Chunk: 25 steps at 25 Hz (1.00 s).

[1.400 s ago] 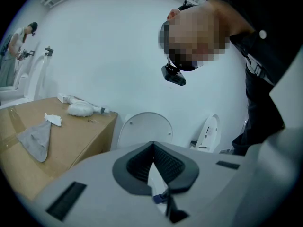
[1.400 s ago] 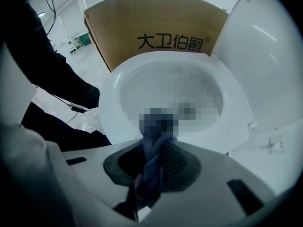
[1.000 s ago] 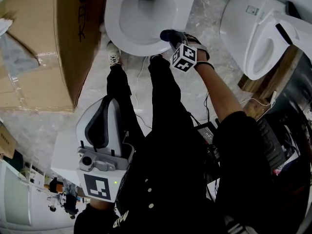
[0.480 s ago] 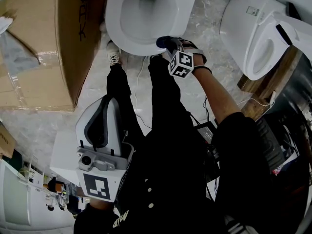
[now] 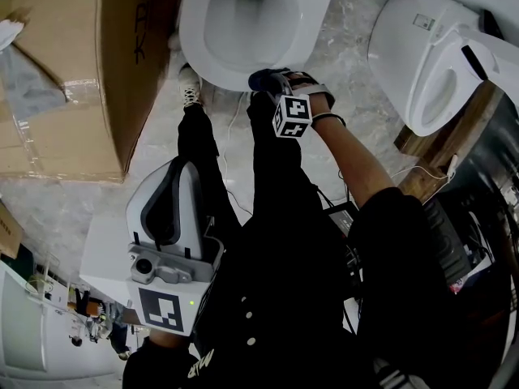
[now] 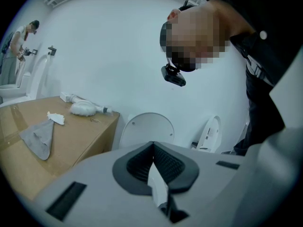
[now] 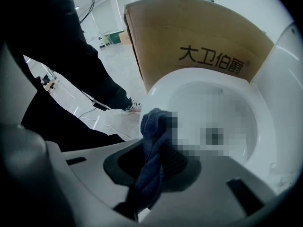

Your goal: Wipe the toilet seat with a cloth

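The white toilet [image 5: 212,70] stands at the top of the head view, its bowl open below me. My right gripper [image 5: 272,83] is shut on a dark blue cloth [image 5: 259,78], which is pressed to the front right of the rim. In the right gripper view the cloth [image 7: 152,131] bunches out of the shut jaws of the right gripper [image 7: 158,157] against the toilet rim [image 7: 158,91]. My left gripper [image 5: 180,168] hangs low by my left leg, shut and holding nothing. In its own view the left gripper [image 6: 154,167] points at a white wall.
A large cardboard box [image 5: 73,71] stands left of the toilet, with a grey rag [image 6: 40,138] on top. A second toilet [image 5: 422,55] on a wooden pallet [image 5: 438,156] is at the right. Cables [image 5: 231,136] trail over the floor between my shoe [image 5: 189,96] and my legs.
My right gripper has slid the cloth leftward and toward me along the front of the rim. The left gripper has stayed where it was.
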Available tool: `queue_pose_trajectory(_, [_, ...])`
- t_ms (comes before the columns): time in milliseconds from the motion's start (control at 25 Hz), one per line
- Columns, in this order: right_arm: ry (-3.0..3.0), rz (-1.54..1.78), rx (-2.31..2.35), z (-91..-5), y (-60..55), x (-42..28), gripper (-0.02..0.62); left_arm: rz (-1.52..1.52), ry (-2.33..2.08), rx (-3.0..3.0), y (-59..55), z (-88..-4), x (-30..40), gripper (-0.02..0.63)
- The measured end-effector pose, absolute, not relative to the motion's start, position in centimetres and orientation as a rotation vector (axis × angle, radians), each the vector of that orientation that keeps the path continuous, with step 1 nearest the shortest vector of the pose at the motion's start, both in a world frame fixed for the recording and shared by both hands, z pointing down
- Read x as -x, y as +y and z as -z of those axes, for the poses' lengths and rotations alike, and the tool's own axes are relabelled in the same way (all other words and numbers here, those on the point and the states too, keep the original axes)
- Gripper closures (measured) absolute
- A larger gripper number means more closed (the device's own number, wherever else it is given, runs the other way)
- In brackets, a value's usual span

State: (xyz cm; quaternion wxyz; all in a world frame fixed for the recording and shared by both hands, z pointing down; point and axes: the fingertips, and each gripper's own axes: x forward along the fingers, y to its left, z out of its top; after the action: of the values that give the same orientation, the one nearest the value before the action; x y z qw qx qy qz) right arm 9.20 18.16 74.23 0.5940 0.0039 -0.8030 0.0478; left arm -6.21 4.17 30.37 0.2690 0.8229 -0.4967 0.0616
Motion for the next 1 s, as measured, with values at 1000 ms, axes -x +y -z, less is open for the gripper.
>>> queue_pose_trajectory(1000, [-1.912,0.083,0.171,-74.4,18.8,-3.0,0.509,-0.168,-1.344,-2.194,4.5,-31.3,6.9,0.598])
